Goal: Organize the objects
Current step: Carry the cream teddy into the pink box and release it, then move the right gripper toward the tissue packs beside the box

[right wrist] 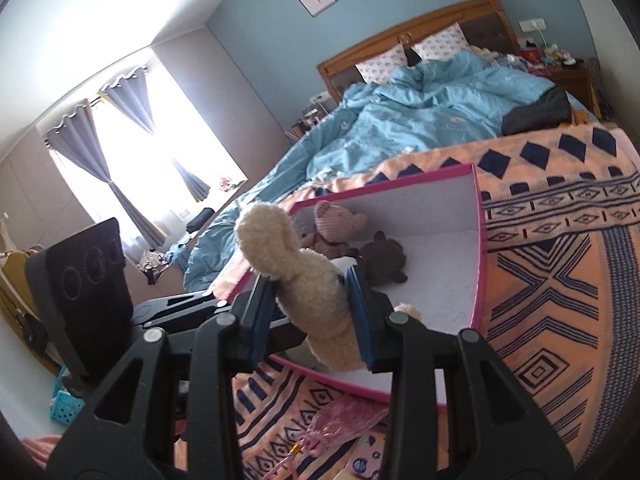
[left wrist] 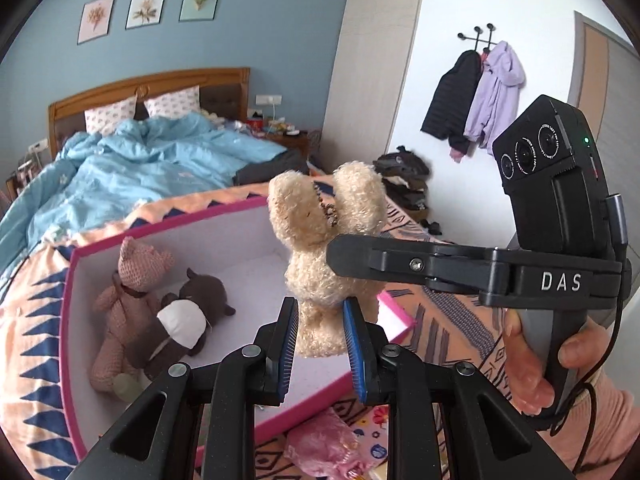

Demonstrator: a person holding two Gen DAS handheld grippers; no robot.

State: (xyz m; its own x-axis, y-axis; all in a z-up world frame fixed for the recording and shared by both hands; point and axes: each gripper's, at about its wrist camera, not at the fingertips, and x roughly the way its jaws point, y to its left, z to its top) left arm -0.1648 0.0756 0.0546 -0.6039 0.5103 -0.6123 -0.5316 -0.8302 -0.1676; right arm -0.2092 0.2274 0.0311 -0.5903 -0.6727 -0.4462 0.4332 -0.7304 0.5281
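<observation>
We pinch the cream plush toy between the blue pads of both our left gripper and our right gripper, whose body reads "DAS". Just ahead and below sits the pink-rimmed box, with two bears inside.

Home bedroom. Wooden headboard upper left, patterned pillows, rumpled blue duvet (bed unmade). Three framed botanical prints on blue wall. Jackets on wall hooks, right. Curtained window at left of right-wrist view.
</observation>
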